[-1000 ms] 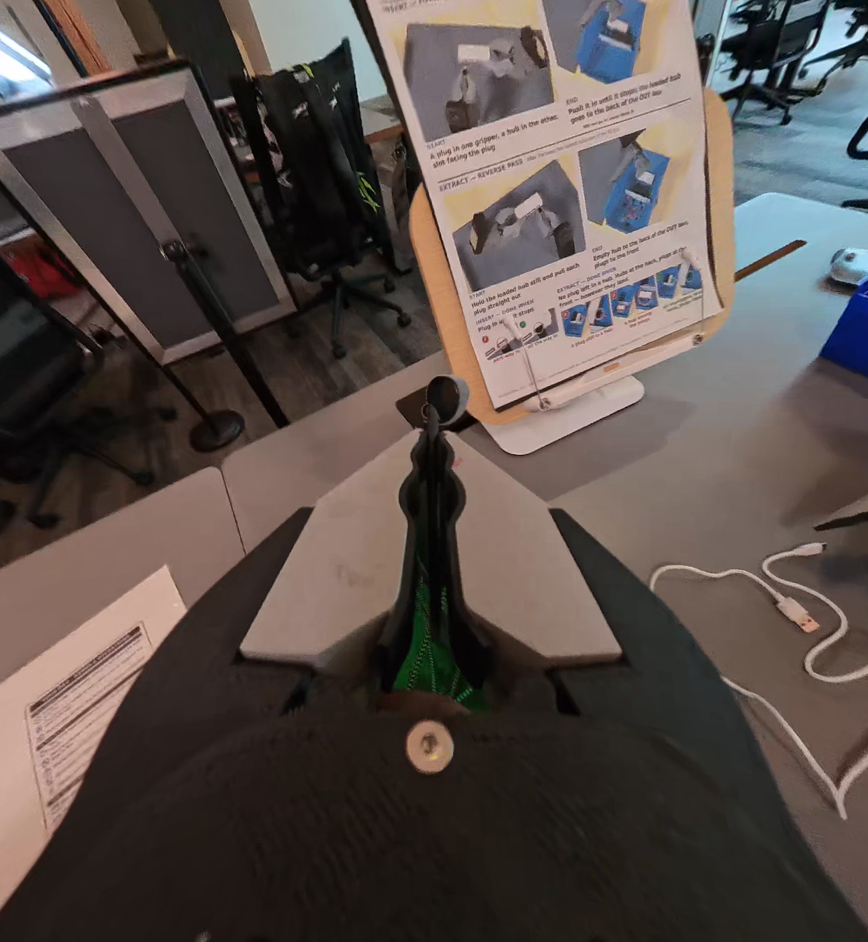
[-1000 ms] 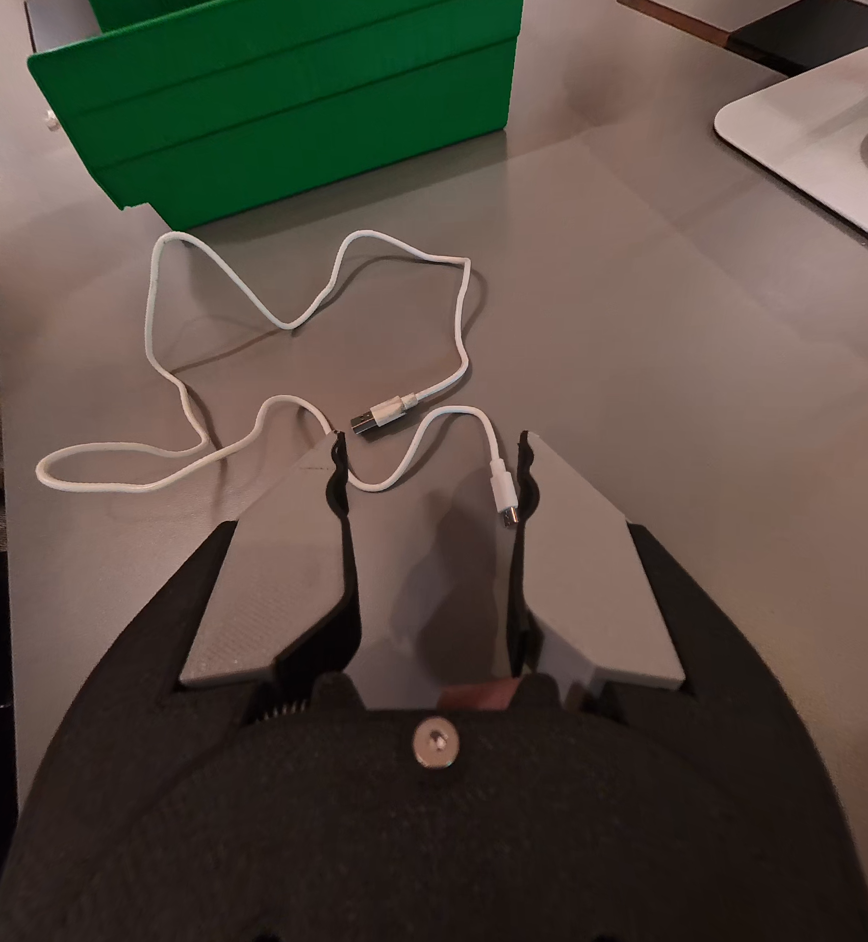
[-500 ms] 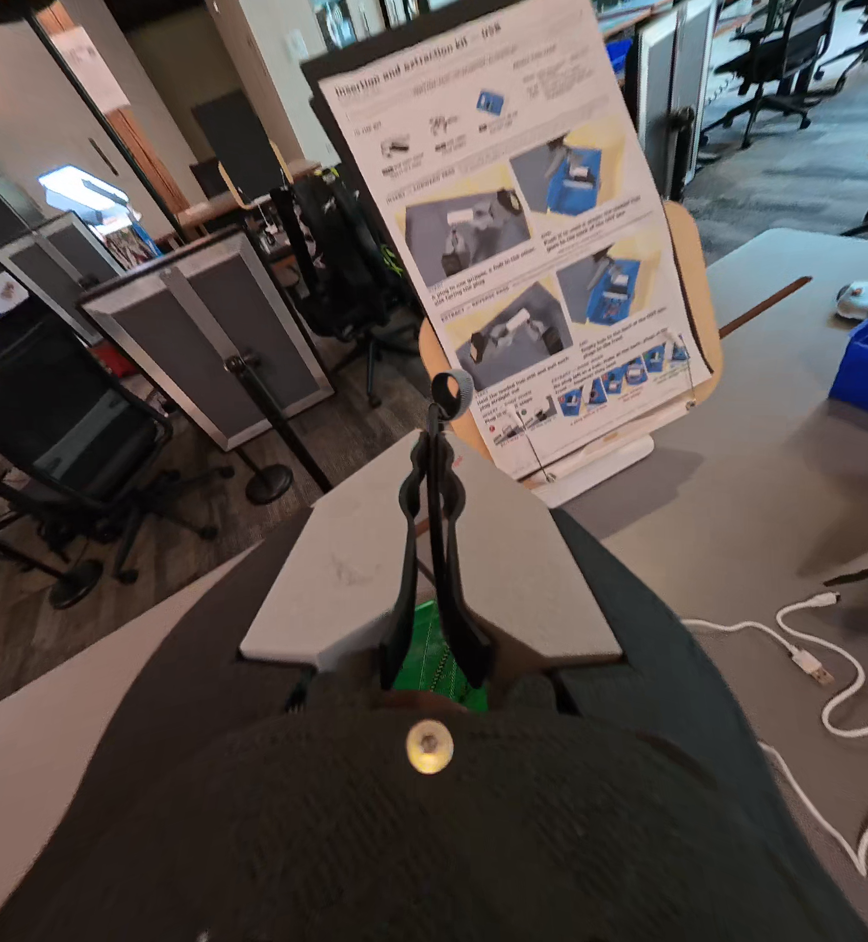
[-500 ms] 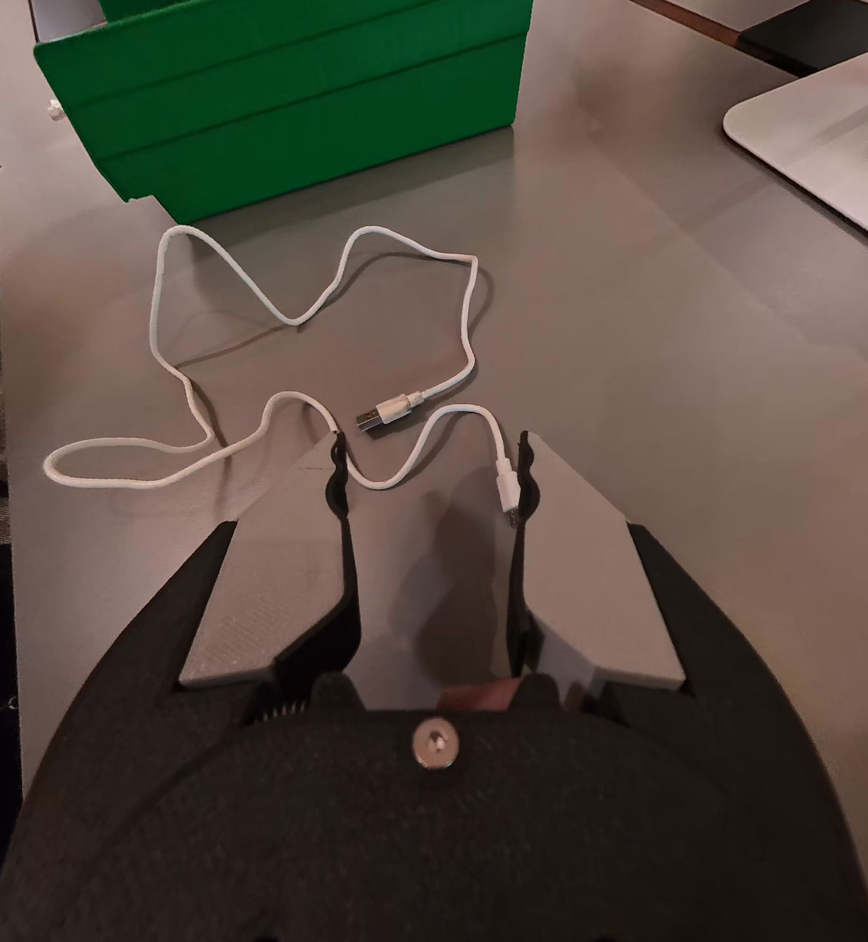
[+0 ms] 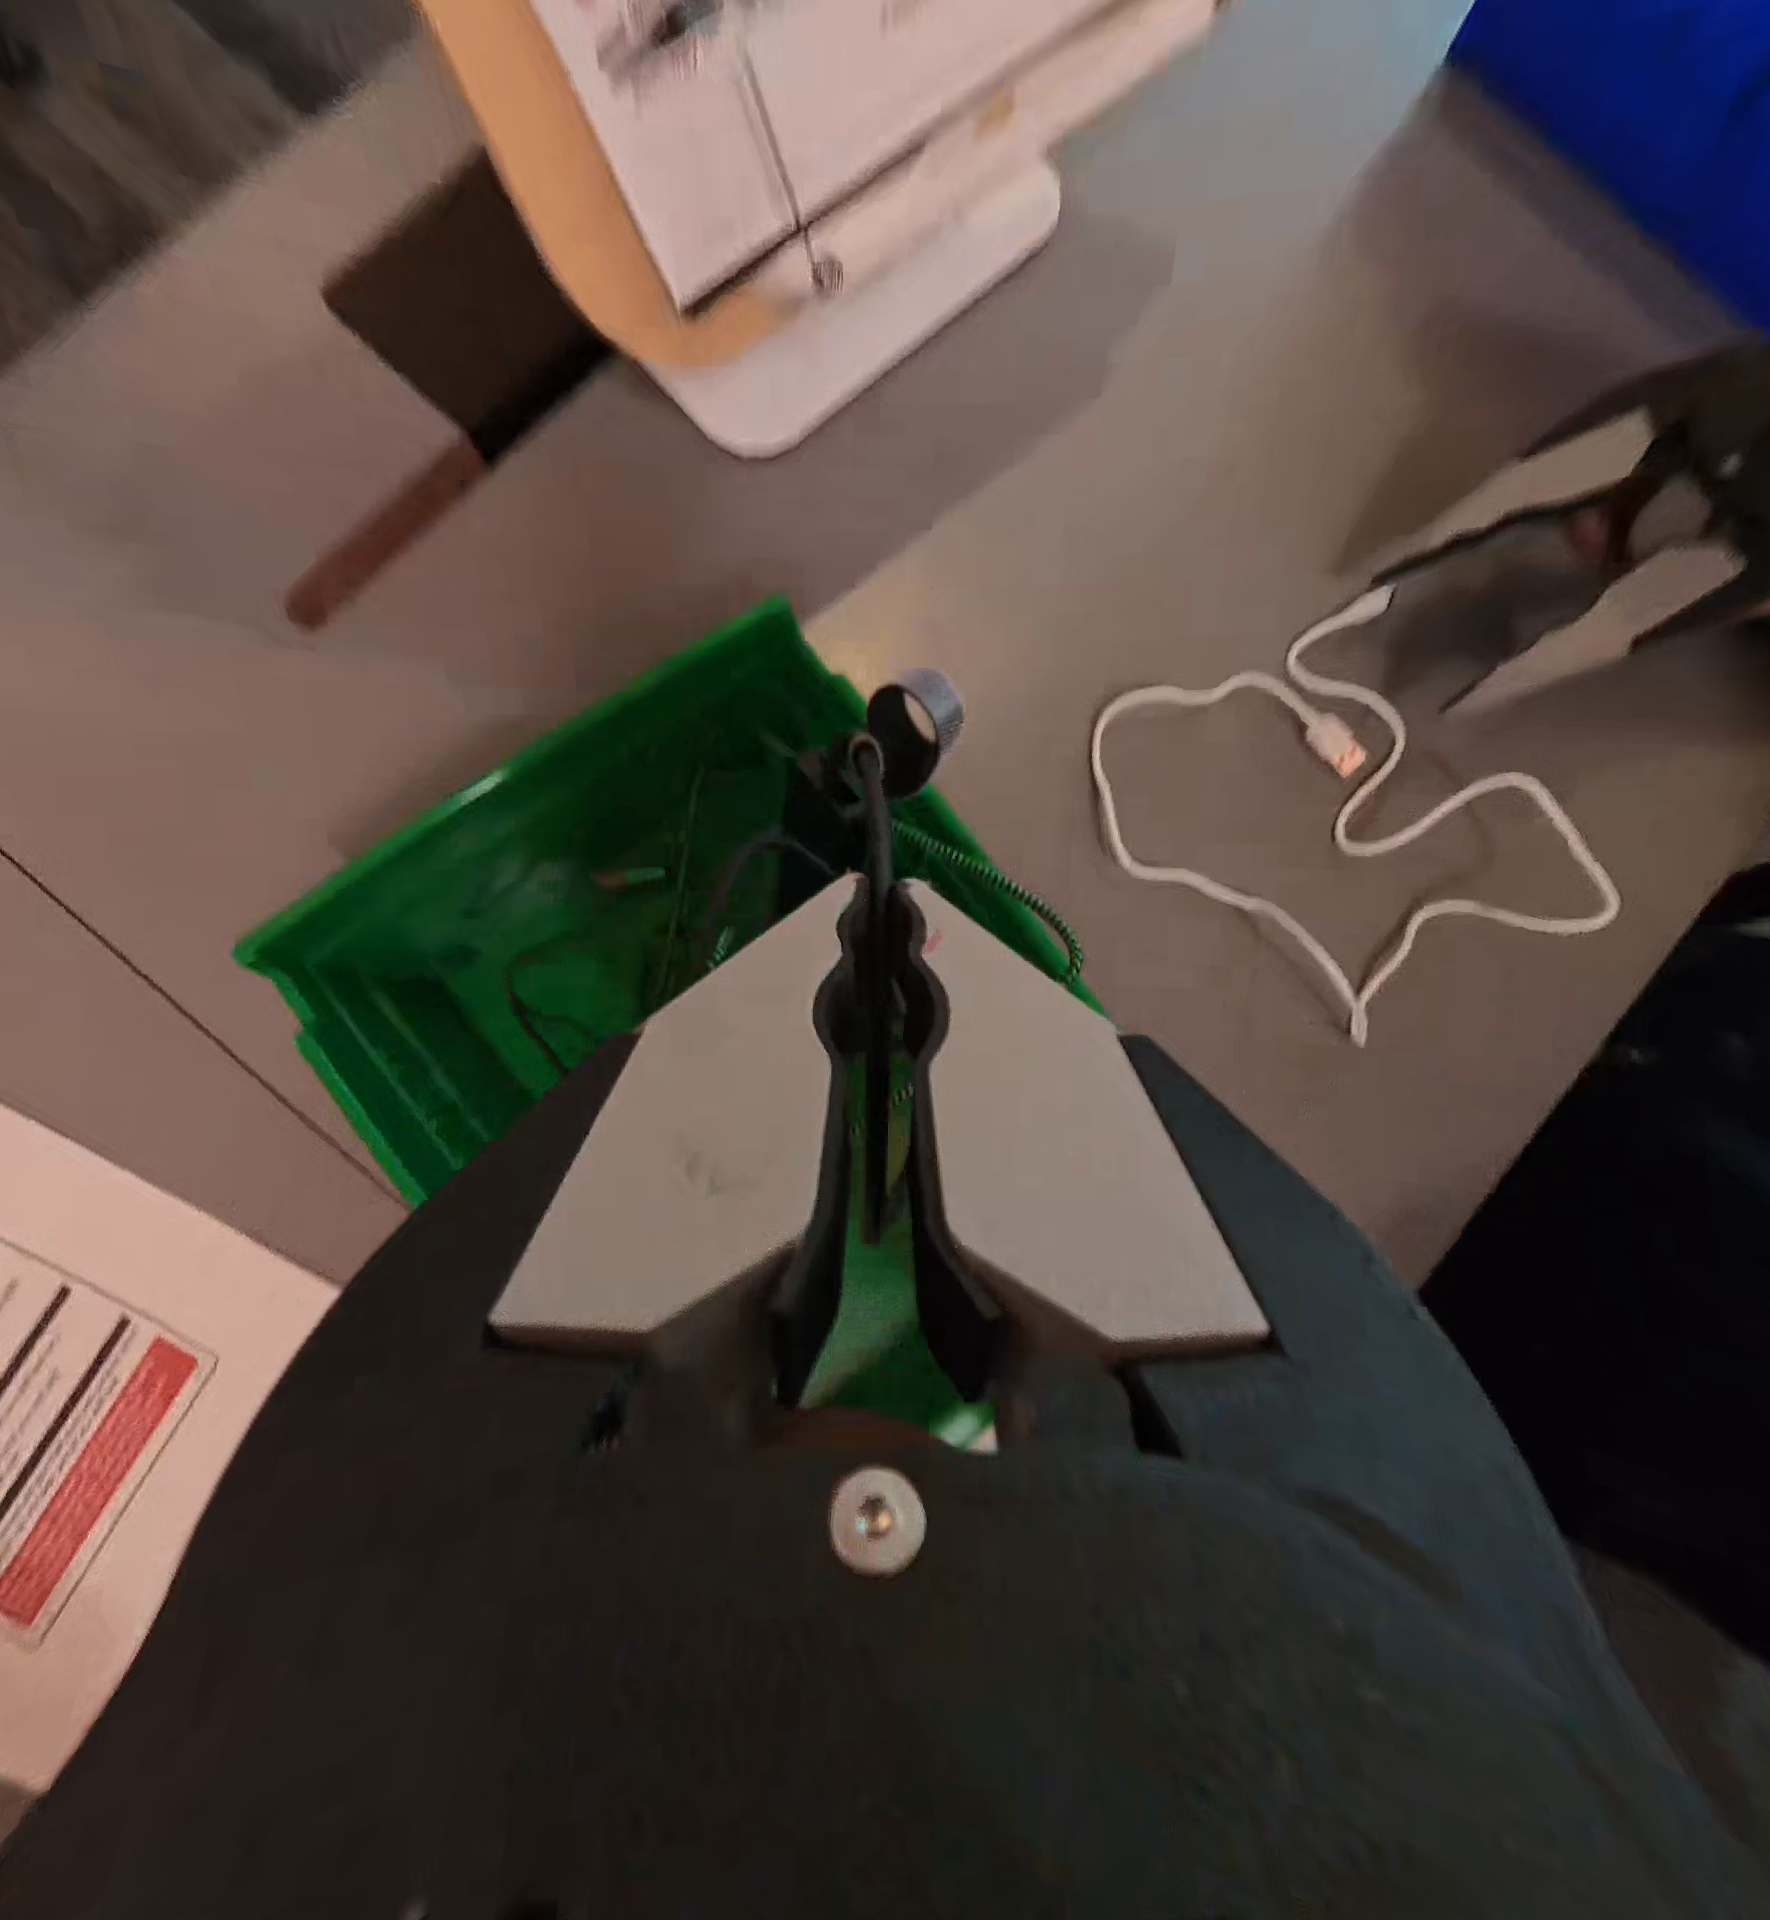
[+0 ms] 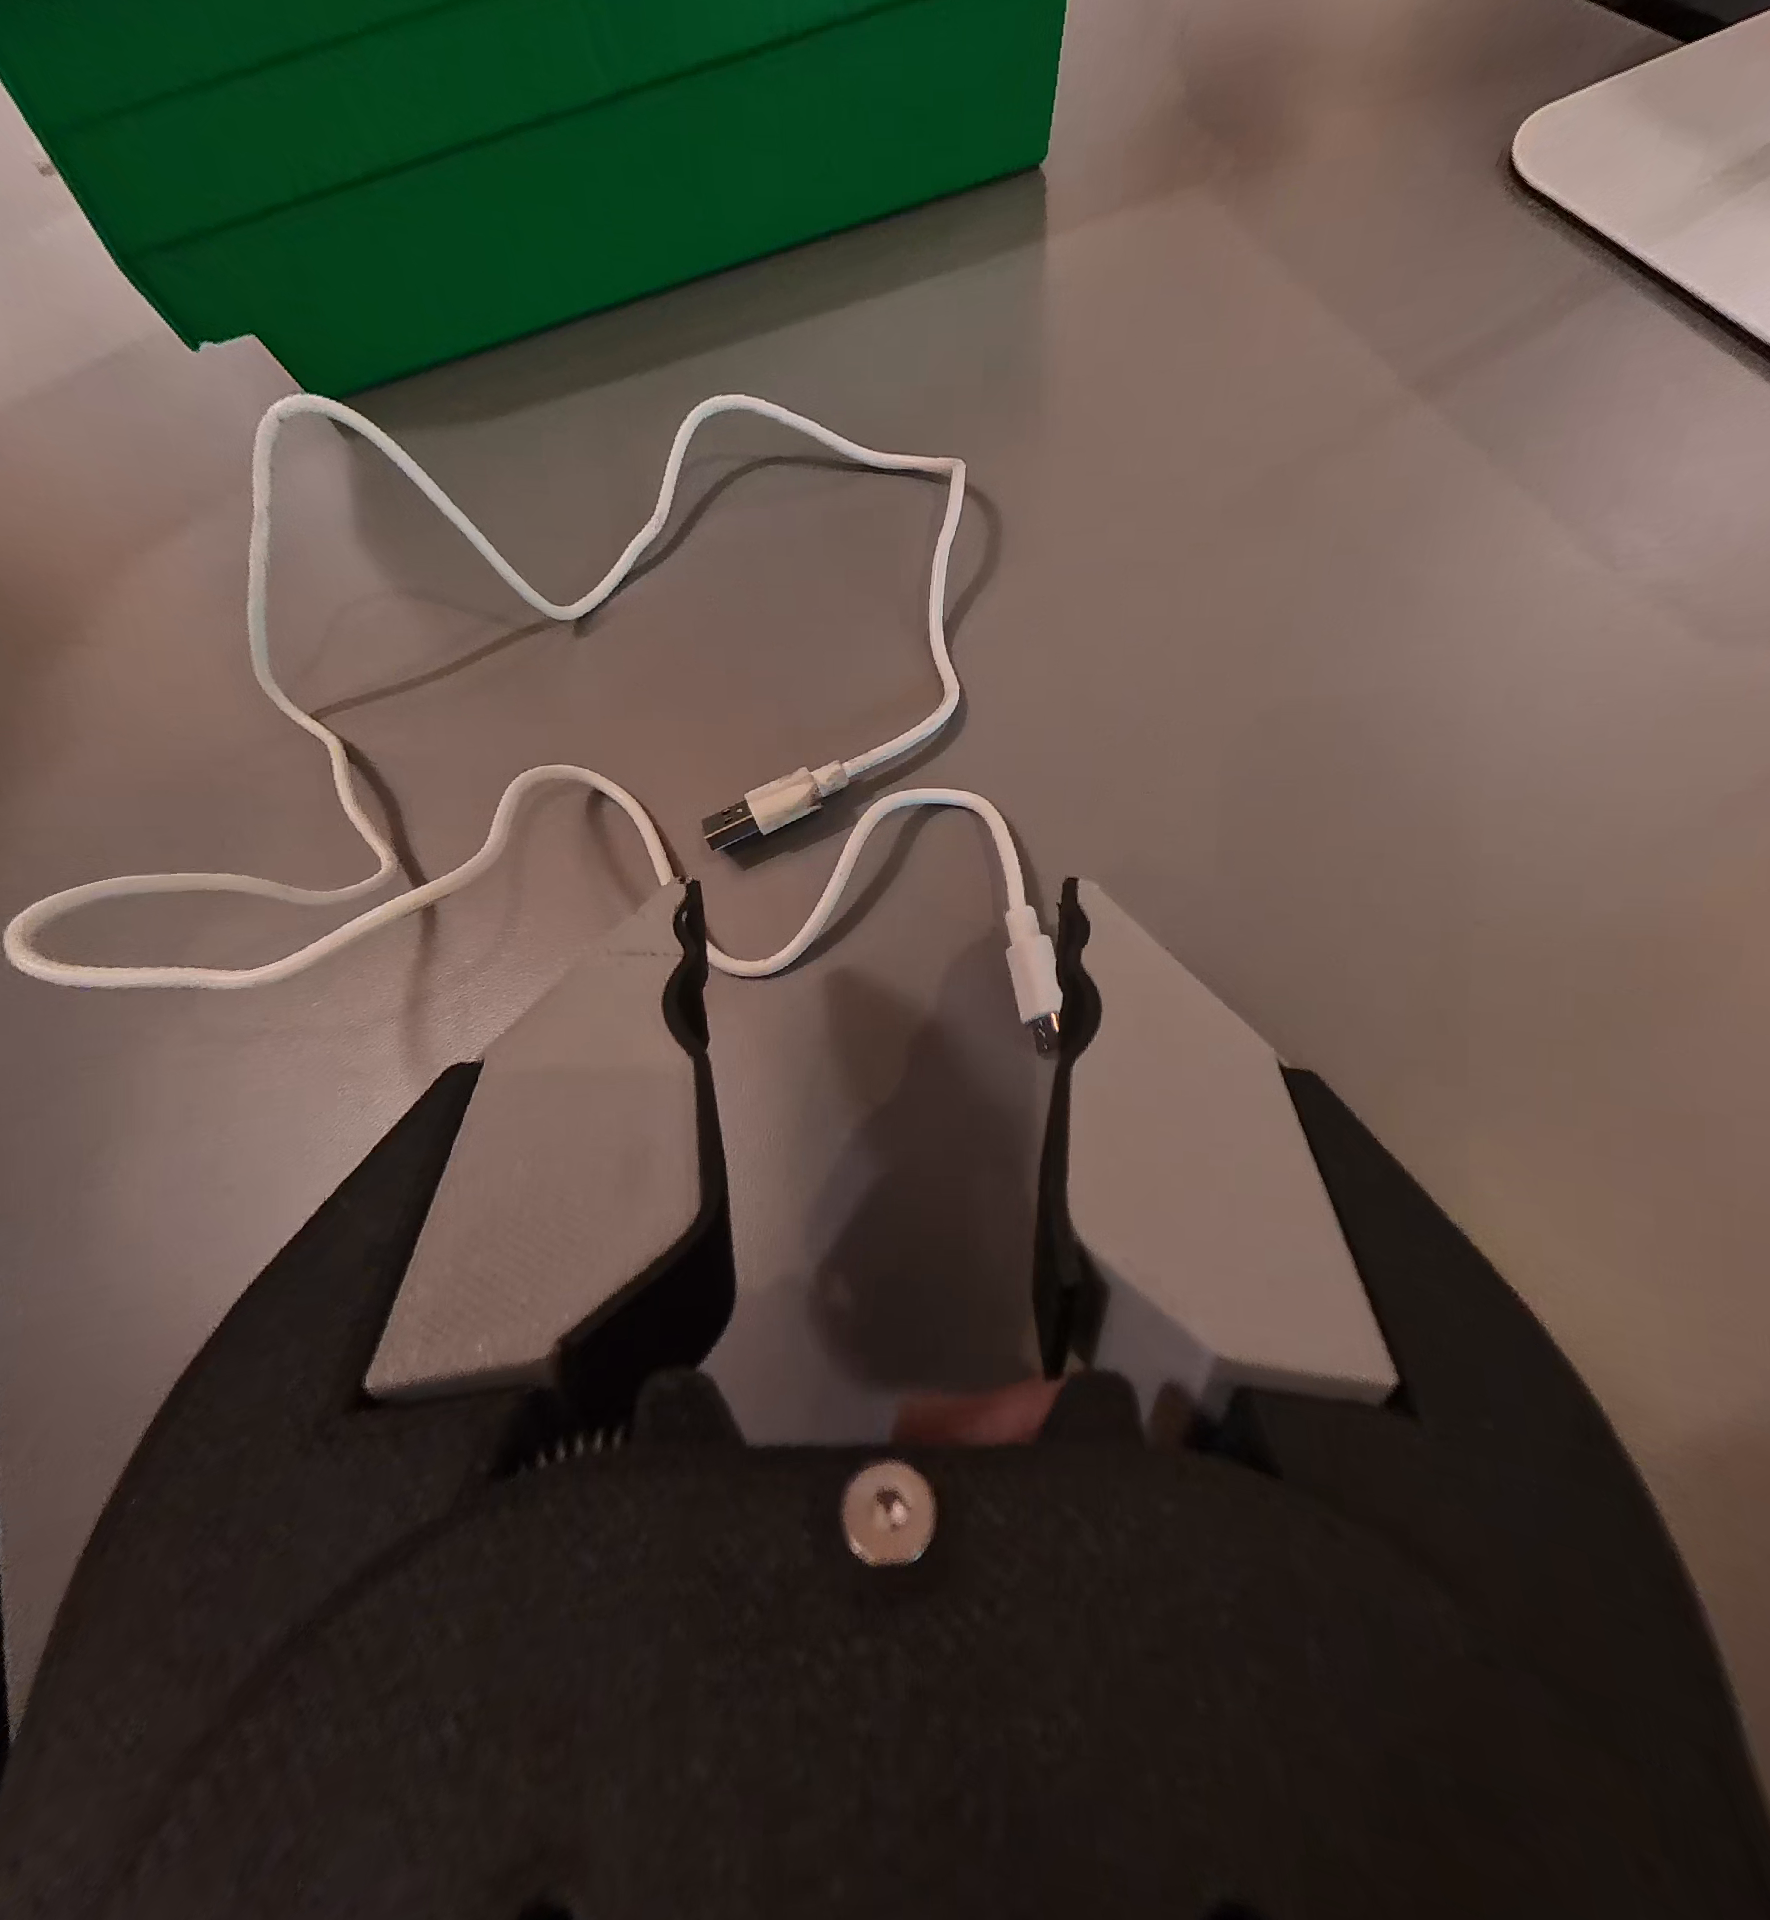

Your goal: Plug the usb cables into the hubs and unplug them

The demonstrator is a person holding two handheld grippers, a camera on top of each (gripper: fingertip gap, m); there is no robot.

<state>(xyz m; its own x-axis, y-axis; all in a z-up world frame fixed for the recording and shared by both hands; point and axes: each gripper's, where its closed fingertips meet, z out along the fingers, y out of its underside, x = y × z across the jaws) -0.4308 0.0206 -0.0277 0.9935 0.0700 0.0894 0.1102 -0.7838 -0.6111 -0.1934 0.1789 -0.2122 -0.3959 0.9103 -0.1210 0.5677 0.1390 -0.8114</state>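
1. We are holding the left tool [image 5: 876, 914] pinched nearly closed on a thin black cable [image 5: 873, 831], which is rising out past the tips to a small round black-and-grey end [image 5: 917, 719].
2. Just beyond and below the left tool, the open green bin [image 5: 507, 935] is sitting on the grey surface [image 5: 185, 727] with dark cables inside; this view is blurred, so we cannot tell what else it is holding.
3. We are keeping the right tool [image 6: 879, 904] spread wide and empty, low over the surface.
4. The white USB cable [image 6: 268, 644] is lying in loose loops on the surface, between the right tool and the bin's side wall.
5. Its small plug [image 6: 1028, 961] is lying just inside the right-hand finger, and the cable is passing under the left-hand fingertip; whether either is touching we cannot tell.
6. Its larger flat plug [image 6: 756, 823] is resting just ahead of the tips.
7. Farther out, a white stand base [image 6: 1691, 177] is sitting at the far right, and a printed sheet [image 5: 39, 1392] is lying at the near left of the left wrist view.
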